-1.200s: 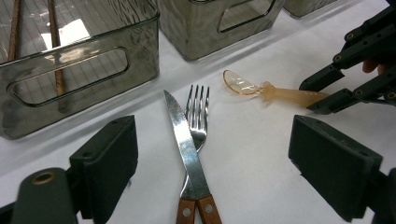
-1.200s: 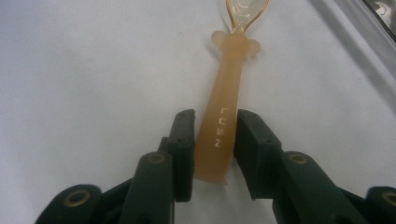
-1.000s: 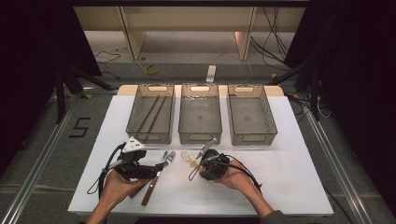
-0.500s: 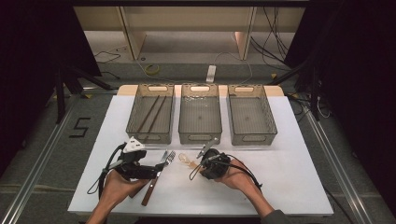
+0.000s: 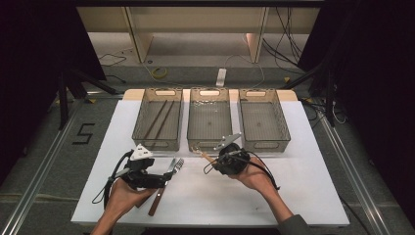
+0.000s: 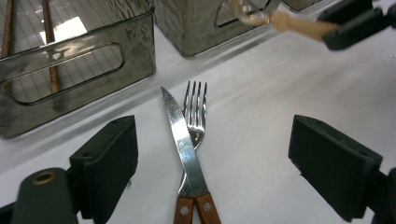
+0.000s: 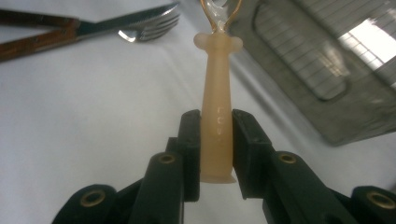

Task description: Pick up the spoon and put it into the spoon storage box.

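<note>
White tabletop in the lower half of the high view, with three grey mesh bins in a row along its upper edge. Left bin holding two brown chopsticks laid lengthwise; middle bin and right bin side by side to its right.

Left gripper at lower left of the high view, held in the left hand, jaws spread wide apart and gripping nothing. In the left gripper view, knife and fork lying on the tabletop between the open jaws, crossed, knife blade over the fork neck, both with wooden handles toward the bottom edge. Left bin at upper left of that view.

Right gripper just right of centre in the high view, held in the right hand, close to the front wall of the middle bin. In the right gripper view, right gripper closed on the cream handle of a small utensil, handle upright between the jaws, a thin looped metal head at the top edge; kind of utensil not discernible. Knife and fork at upper left of that view, well apart from the utensil.
</note>
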Demonstrator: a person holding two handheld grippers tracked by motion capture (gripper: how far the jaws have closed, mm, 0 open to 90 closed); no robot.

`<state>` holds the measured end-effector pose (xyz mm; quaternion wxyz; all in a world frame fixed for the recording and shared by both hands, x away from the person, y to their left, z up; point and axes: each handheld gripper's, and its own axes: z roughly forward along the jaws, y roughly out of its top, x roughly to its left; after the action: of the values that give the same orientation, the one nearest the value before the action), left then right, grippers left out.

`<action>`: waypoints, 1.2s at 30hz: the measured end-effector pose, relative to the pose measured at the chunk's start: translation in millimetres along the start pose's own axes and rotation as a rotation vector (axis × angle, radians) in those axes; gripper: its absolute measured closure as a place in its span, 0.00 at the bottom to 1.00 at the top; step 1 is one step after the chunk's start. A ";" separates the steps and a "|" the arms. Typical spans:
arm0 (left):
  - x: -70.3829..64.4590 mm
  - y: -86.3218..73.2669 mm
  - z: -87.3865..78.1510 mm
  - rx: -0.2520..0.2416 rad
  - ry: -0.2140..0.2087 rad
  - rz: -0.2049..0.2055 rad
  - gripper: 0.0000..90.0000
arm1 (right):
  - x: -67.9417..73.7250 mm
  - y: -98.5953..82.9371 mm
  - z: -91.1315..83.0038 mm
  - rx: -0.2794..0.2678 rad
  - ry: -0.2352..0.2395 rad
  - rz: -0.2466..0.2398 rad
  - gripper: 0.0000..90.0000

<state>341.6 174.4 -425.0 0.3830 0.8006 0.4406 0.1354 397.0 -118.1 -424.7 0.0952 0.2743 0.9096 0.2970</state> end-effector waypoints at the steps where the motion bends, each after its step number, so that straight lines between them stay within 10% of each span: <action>1: 0.0 0.0 0.1 -0.001 0.000 0.000 0.17 | -2.9 2.2 -2.3 -0.007 -0.005 0.004 0.83; 17: -1.3 -0.3 0.7 0.000 -0.005 -0.002 0.17 | -48.3 35.3 -23.2 -0.106 -0.116 0.094 0.83; 36: -1.3 -0.3 0.3 0.003 -0.005 0.002 0.17 | -69.9 60.3 -12.3 -0.107 -0.163 0.145 0.83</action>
<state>340.9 173.3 -425.2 0.3825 0.8021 0.4389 0.1333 477.6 -122.4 -378.3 0.1615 0.3574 0.8595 0.3278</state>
